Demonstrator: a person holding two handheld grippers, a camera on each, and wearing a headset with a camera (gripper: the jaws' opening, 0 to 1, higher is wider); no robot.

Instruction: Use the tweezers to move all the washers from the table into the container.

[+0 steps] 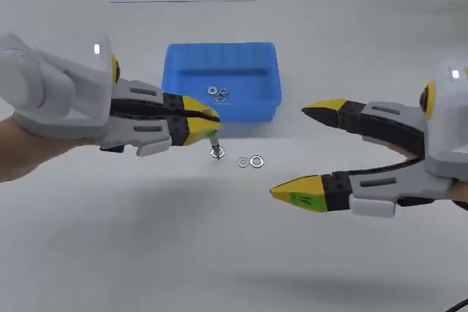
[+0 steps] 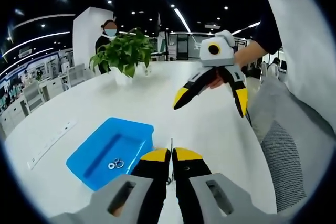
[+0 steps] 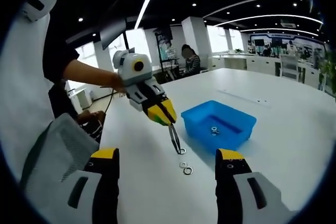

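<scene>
Since the tweezers (image 1: 215, 142) are mostly buried between the jaws, I can't tell if their tips actually pinch the washer (image 1: 217, 153) they touch, just in front of the blue container (image 1: 179, 60). Left gripper (image 1: 212, 124) is clamped on them. Right gripper (image 1: 288, 151) gapes wide, holding nothing. Two more washers (image 1: 256, 161) lie on the counter (image 1: 146, 239) near the container's front.

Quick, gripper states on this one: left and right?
Left gripper: shut on the tweezers, tips at a washer on the table.
Right gripper: open, holding nothing.
</scene>
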